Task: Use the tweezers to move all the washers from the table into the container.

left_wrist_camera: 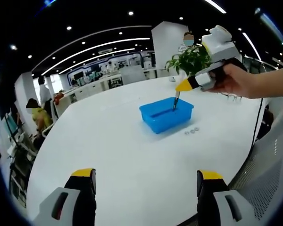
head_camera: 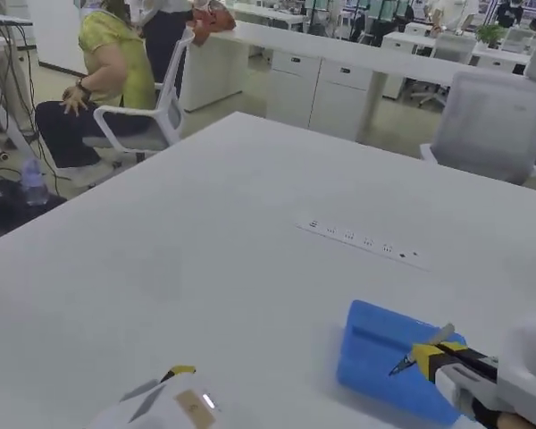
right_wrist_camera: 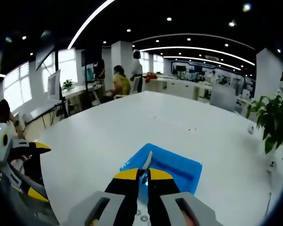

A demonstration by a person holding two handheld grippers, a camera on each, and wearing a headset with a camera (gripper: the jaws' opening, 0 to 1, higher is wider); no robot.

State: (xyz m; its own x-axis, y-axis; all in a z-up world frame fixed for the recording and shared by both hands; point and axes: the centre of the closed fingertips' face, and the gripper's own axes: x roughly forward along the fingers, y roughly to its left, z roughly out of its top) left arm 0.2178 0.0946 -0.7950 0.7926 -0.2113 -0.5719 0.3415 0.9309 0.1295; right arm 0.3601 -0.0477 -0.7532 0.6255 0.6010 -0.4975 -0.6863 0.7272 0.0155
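Head view: the broad white table point(head_camera: 205, 241) runs wide and bare through the middle. Its far edge cuts diagonally past a white swivel chair point(head_camera: 152, 112) where a person in a yellow-green top point(head_camera: 107, 63) sits. A row of flush sockets point(head_camera: 362, 239) lies just beyond the blue rectangular plastic container point(head_camera: 375, 344), down at lower right. Over it the right gripper point(head_camera: 426, 355) is clenched on the slim metal tweezers point(head_camera: 400, 365), tips angled down above the tub. The left gripper point(head_camera: 165, 382) peeks in at the bottom edge, well apart from the container, with open tabletop between them.

Left gripper view: its own jaws are spread wide with nothing between them, so it is released. Ahead there is plenty of white surface, then the container, with the tweezer tips dipped inside its rim. A hand point(left_wrist_camera: 238, 80) carries the right gripper above. A short row of small metal washers point(left_wrist_camera: 192, 131) lies on the table just beside the container, on the side toward the table's edge.

Right gripper view: the jaws are pinched together on the tweezers, which point out over the container's near wall. Washers sit on the table low between the jaws, just short of the tub. The left gripper hangs off at far left, apart. A leafy green plant point(right_wrist_camera: 273, 117) crowds the right side.
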